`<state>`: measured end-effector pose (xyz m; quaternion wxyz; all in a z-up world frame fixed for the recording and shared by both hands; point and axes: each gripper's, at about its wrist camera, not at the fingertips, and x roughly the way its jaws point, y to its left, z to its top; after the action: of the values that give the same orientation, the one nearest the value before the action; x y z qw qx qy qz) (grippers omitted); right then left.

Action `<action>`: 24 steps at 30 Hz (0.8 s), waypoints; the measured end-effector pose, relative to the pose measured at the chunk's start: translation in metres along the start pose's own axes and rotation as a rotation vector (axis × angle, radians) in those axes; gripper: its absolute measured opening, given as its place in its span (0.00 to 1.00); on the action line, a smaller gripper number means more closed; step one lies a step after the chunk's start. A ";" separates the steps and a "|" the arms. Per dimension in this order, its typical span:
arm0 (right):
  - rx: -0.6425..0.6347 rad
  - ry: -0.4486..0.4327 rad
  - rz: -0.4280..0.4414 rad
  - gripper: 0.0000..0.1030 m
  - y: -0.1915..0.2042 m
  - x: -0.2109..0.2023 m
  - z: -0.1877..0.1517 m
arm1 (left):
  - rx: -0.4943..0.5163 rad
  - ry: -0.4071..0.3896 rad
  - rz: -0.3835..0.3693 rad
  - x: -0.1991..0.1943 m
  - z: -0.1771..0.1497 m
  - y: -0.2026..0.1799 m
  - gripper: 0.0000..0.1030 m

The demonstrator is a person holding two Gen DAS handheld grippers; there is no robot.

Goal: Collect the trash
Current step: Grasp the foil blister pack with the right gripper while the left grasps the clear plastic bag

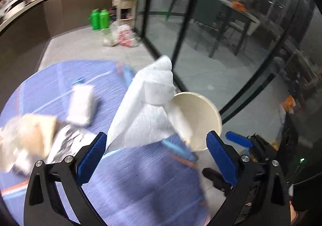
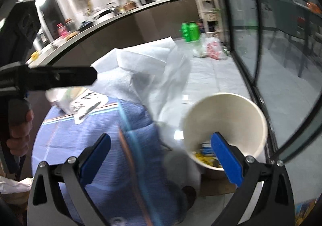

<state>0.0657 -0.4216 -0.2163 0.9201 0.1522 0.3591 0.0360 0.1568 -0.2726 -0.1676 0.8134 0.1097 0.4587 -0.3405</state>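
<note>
A large crumpled white tissue [image 1: 149,109] stands up at the edge of the blue-clothed table [image 1: 140,185], leaning toward a white bin [image 1: 203,125] on the floor beside it. My left gripper [image 1: 157,157] is open wide, and the tissue is loose between its fingers, its lower corner near the left pad [image 1: 92,157]. In the right wrist view the tissue [image 2: 145,69] fills the middle. My right gripper [image 2: 161,157] is open and empty over the table edge. The bin [image 2: 227,123] holds yellow and blue scraps. Both views are blurred.
On the cloth lie a white packet [image 1: 82,103], brown paper [image 1: 34,135] and a printed sheet [image 1: 66,141]. A hand [image 2: 20,125] holds the left gripper's body [image 2: 50,79]. Glass doors [image 1: 201,35], green bottles [image 1: 99,19] and a plastic bag [image 1: 124,35] stand beyond.
</note>
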 end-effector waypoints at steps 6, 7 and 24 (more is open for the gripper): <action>-0.107 0.027 0.089 0.97 0.064 0.013 0.014 | -0.118 -0.014 0.118 -0.042 -0.037 0.064 0.92; -0.124 0.038 0.100 0.97 0.074 0.017 0.016 | -0.135 -0.018 0.126 -0.047 -0.040 0.072 0.92; -0.147 0.154 0.151 0.96 0.164 0.085 0.043 | -0.333 -0.067 0.227 -0.108 -0.115 0.180 0.91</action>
<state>0.1645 -0.2611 -0.1914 0.8932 0.1076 0.4127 0.1428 0.1598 -0.0338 -0.1672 0.8683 0.0133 0.4659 -0.1698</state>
